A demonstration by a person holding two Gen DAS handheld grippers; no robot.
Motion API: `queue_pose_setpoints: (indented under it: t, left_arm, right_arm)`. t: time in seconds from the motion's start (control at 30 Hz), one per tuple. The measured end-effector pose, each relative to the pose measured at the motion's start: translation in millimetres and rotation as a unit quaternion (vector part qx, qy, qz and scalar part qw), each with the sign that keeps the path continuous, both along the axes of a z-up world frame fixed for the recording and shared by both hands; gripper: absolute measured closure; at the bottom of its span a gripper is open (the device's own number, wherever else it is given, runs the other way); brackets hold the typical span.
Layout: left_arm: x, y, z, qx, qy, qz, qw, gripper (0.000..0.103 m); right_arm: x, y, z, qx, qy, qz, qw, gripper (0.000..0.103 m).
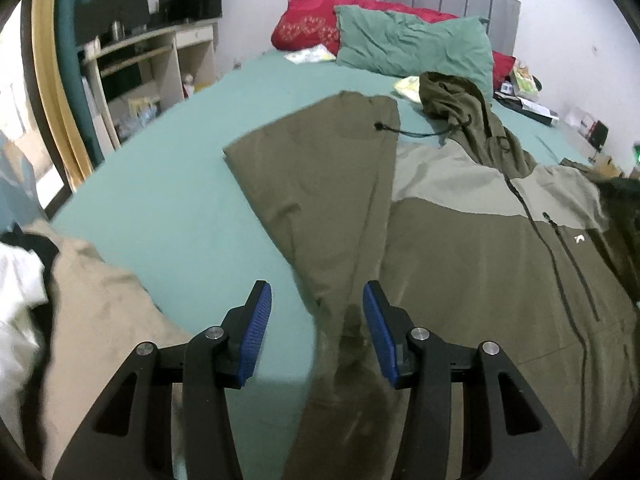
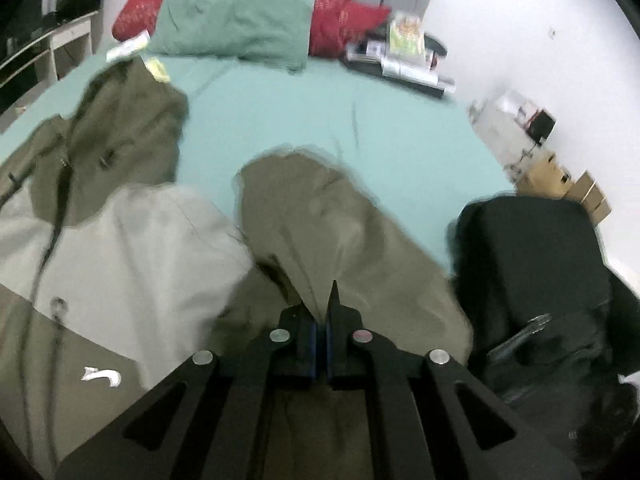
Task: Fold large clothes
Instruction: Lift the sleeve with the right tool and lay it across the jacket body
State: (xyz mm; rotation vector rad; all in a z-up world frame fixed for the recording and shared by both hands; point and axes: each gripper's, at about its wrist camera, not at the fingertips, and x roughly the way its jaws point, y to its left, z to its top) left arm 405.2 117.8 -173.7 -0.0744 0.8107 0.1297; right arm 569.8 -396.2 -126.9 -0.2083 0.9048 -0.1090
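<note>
Right wrist view: my right hand-held gripper (image 2: pixel 325 316) is clenched on a pinch of olive fabric, the right sleeve (image 2: pixel 320 216) of the olive and pale-grey hooded zip jacket (image 2: pixel 132 248), which lies front-up on the teal-sheeted bed (image 2: pixel 320 112). From the jacket's chest, that sleeve runs outward toward the green pillow (image 2: pixel 236 20). My left hand-held gripper (image 1: pixel 317 320) is released, its blue pads (image 1: pixel 256 332) spread wide and hovering over the jacket's left edge, where the other sleeve (image 1: pixel 312 168) lies folded over the body.

As I judge it, the thin pinch could slip if I swing the sleeve across quickly, and the loose drawcord (image 1: pixel 416 133) near the hood (image 1: pixel 452 96) could get trapped in the fold. A black garment (image 2: pixel 532 280) just beside the sleeve might drag along.

The right view is motion-blurred, so I cannot tell how many layers I hold. The jacket's hem is cut off behind both grippers.
</note>
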Motion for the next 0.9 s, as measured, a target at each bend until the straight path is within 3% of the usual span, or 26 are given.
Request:
queue_pose_setpoints:
  t: [0.1,0.23,0.43,0.6,0.7,0.73,0.8,0.83,0.9]
  left_arm:
    - [-1,7,11,-0.001,-0.001,0.003,1.0,0.053]
    - [-4,13,18,-0.02,0.005,-0.002,0.9998,0.053]
    - [-16,22,36,-0.031,-0.012,-0.016,0.9993,0.053]
    - [-18,36,36,-0.046,-0.005,-0.006,0.9989,0.053]
    - [-19,38,36,-0.04,0.0,-0.009,0.9992,0.053]
    - [-19,38,36,-0.039,0.0,-0.009,0.9992,0.053]
    - [-19,39,37,-0.042,-0.004,-0.016,0.999,0.053]
    - [-18,39,36,-0.042,-0.002,-0.019,0.9989,0.053]
    - [-14,41,34,-0.042,0.006,-0.022,0.9988,0.053]
  right_arm:
    - [-16,27,48,0.033,-0.035,0.038,0.998,0.1]
    - [-34,76,81,0.057,-0.076,0.092,0.991,0.1]
    - [-47,149,89,0.064,-0.136,0.134,0.98,0.1]
    - [-63,180,92,0.123,-0.17,0.174,0.962,0.1]
    - [-66,210,70,0.114,-0.131,0.225,0.959,0.1]
    - [-64,224,48,0.083,-0.086,0.242,0.963,0.099]
    - [-57,242,-3,0.047,0.029,0.268,0.962,0.099]
    - [-58,248,-25,0.019,0.067,0.272,0.96,0.096]
    - [-60,260,-56,-0.01,0.13,0.281,0.951,0.075]
